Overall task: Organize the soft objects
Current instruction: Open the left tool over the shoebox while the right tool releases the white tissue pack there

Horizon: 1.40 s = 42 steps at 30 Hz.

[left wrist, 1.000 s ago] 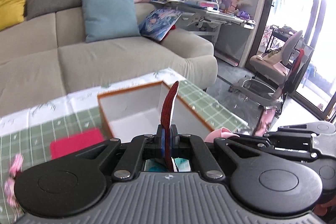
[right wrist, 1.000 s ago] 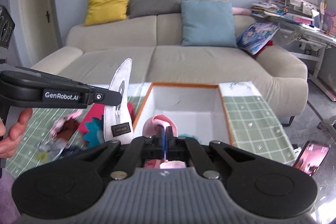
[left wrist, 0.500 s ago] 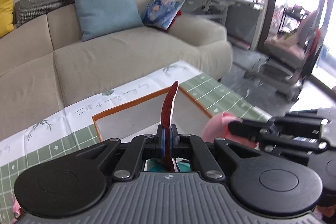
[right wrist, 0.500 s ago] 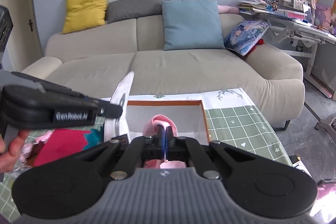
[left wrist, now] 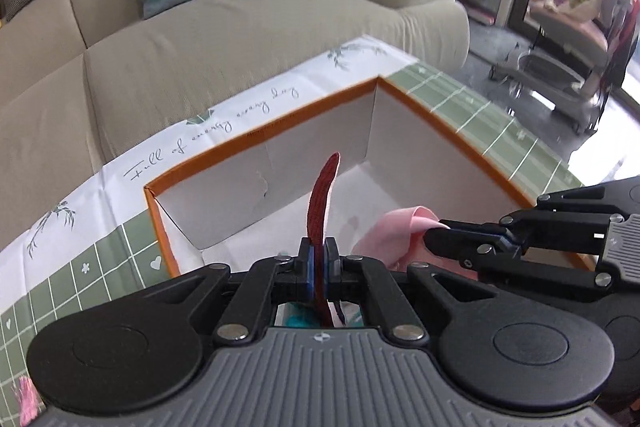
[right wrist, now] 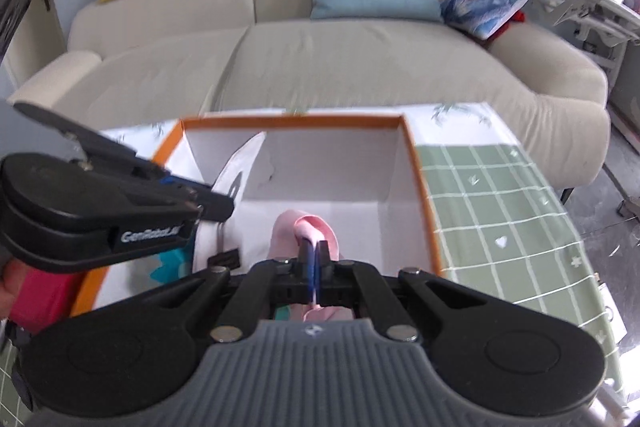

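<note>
Soft objects: a thin red felt piece (left wrist: 320,203) clenched in the left gripper (left wrist: 317,269) and a limp pink cloth (right wrist: 316,231) pinched by the right gripper (right wrist: 315,259) hang light and floppy over the orange-rimmed white box (left wrist: 264,125) at twelve o'clock; edge grips suit both.

The surface (right wrist: 500,211) has a green grid tablecloth with a white script-printed edge on the sofa side, and sitting right on it there's an open white box with an orange rim (left wrist: 460,143), plus something red (right wrist: 40,295) just left of it.
</note>
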Tool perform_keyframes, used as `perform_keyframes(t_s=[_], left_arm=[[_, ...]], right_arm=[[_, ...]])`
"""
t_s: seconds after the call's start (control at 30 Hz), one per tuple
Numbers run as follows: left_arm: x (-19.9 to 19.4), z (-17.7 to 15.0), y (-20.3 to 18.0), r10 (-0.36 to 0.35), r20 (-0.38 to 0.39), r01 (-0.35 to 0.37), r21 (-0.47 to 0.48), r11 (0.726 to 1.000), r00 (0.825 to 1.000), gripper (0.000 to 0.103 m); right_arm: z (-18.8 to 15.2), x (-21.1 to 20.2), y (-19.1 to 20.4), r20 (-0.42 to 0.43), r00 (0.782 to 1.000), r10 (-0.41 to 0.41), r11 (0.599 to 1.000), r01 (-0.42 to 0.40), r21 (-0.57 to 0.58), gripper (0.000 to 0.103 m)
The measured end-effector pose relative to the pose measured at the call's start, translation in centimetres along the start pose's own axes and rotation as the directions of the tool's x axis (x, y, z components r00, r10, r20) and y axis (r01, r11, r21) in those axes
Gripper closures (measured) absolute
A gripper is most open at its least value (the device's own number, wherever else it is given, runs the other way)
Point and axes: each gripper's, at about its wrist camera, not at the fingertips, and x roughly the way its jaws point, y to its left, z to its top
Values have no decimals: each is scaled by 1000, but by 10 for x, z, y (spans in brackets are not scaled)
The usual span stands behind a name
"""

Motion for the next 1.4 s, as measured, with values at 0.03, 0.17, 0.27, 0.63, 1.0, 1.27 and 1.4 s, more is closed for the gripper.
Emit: perform_keyframes(t_s=[0.03,0.17,0.27,0.63,1.0,1.27,1.4], left_arm=[[4,-1,1,4,-11,-4,2,1000,1000,99],[18,-5,4,23,-51,-23,3,1000,998,99],[21,-6,4,12,-53,-11,11,1000,999,98],[7,-2,7,94,6,-94,3,996,996,62],[-29,-3,-3,119,61,-122,47,991,991,59],[-74,-23,-10,99,122,-104,37,994,988,56],[-102,-39,-16,87,163,-93,30,995,983,56]], right_arm=[[-1,5,1,-13,1000,0,1000,0,-2,103],[-4,23,4,-72,997,12,1000,-13,-5,103],[-6,30,5,-101,995,16,1000,-16,-5,103],[-3,23,8,-90,996,5,1000,-5,-1,77],[-2,-4,18,-66,998,-20,1000,20,1,61],[-7,-49,32,-10,1000,-28,1000,28,4,53],[-14,-73,41,22,999,-28,1000,28,9,53]])
